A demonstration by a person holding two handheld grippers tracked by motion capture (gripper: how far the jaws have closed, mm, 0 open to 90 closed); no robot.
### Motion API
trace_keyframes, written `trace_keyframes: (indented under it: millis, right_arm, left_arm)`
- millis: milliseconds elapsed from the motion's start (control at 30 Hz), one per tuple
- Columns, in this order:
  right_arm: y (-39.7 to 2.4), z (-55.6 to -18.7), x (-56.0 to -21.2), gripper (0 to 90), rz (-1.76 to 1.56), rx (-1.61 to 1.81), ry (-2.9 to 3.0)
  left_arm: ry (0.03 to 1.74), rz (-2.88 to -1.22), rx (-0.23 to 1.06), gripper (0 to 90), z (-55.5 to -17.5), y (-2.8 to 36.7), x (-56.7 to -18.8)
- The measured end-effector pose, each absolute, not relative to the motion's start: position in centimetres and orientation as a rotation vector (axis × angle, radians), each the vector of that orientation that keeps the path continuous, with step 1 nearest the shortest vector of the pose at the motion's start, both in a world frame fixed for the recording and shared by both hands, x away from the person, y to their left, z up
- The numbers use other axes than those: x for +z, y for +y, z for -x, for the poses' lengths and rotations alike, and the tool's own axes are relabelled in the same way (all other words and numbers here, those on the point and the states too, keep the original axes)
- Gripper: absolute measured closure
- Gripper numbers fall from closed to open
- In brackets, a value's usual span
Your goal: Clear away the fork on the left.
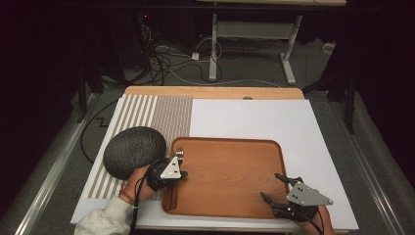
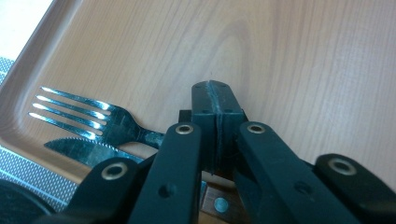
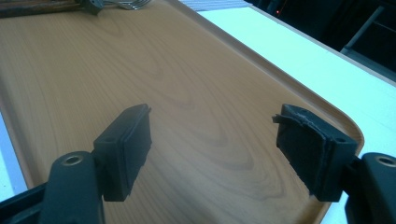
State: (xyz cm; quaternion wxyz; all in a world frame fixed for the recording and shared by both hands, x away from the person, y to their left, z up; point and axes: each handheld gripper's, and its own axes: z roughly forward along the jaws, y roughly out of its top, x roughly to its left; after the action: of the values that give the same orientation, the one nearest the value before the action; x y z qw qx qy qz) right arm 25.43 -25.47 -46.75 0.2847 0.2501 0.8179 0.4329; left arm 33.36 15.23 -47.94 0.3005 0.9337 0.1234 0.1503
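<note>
along the tray's left edge, the left gripper is clenched over the fork and knife, apparently aligning them; the right gripper waits released.

Knife and fork handles hidden beneath left gripper; whether anything is pinched between shut jaws cannot be told.

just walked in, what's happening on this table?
A person is working with two handheld claws over a wooden tray. The left claw is shut, pads together, above the tray's left edge, where a fork and a knife lie side by side. The right claw hangs open with nothing between its pads, over the tray's near right corner.
</note>
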Motion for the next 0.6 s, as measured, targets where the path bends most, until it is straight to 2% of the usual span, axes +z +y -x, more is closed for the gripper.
trace_keyframes:
  millis: [433,600]
  right_arm:
    - [-25.58,-25.41,-46.72,27.0,-0.663,1.16,2.183]
    - [-25.61,-25.36,-46.68,27.1,-0.659,1.159,2.179]
  left_arm:
    - [0.294,-2.475,0.457,86.9,-32.71,14.76,-47.94]
    - [0.289,-2.442,0.5,84.1,-32.42,14.45,-47.46]
